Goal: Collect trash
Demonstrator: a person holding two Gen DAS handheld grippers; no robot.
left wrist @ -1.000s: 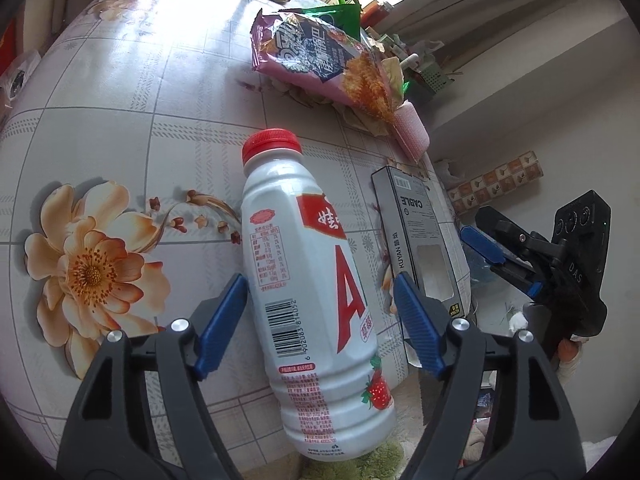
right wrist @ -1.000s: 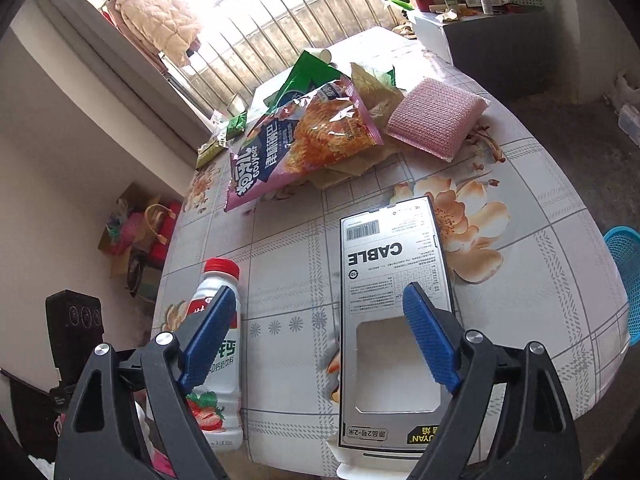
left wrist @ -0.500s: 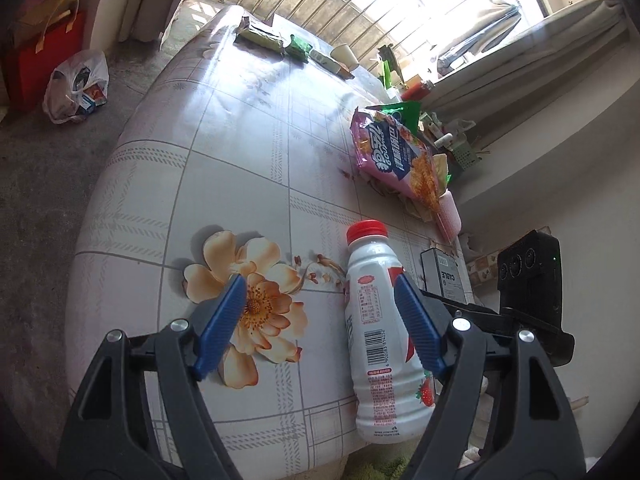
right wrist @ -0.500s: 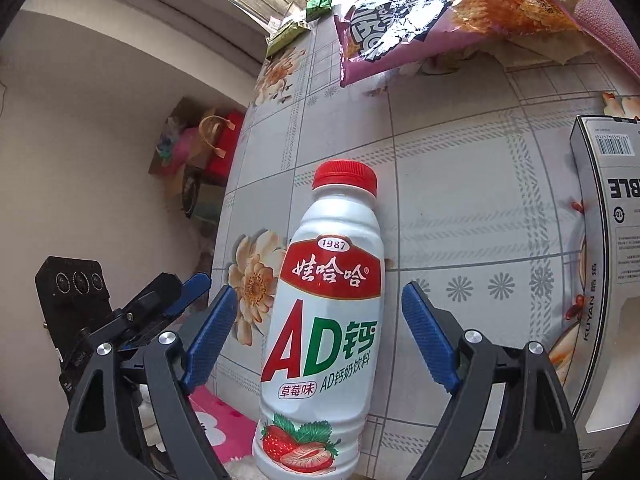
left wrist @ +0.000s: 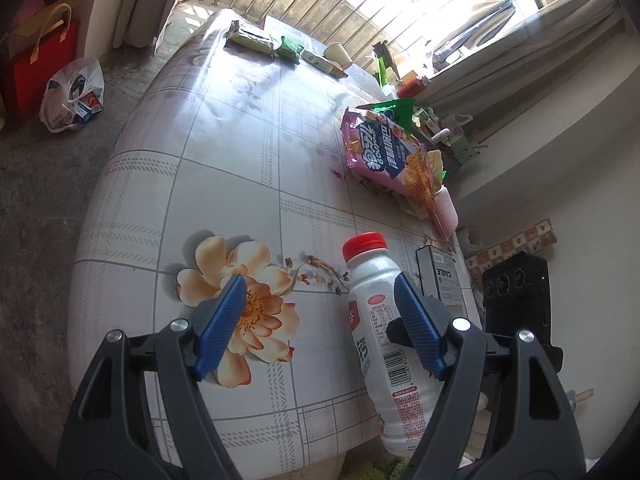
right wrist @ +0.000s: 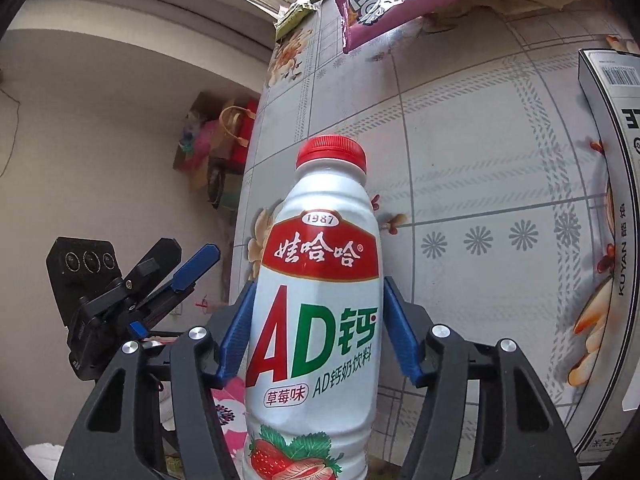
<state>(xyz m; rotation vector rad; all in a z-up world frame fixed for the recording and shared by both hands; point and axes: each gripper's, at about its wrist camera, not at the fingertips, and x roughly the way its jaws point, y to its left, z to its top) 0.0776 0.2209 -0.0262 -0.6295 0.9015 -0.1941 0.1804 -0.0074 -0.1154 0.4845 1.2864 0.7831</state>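
Note:
A white AD drink bottle with a red cap lies at the table's near edge; it also shows in the left wrist view. My right gripper has closed its blue fingers on both sides of the bottle's body. My left gripper is open and empty, above the flower print to the left of the bottle. It also appears in the right wrist view, off the table's edge.
A grey cable box lies right of the bottle. A pink snack bag and a pink sponge lie further back, with green wrappers and a paper cup at the far end. Bags stand on the floor at left.
My right gripper swung from the cable box to the bottle and closed on it. My left gripper pulled back and left, away from the bottle it had straddled.

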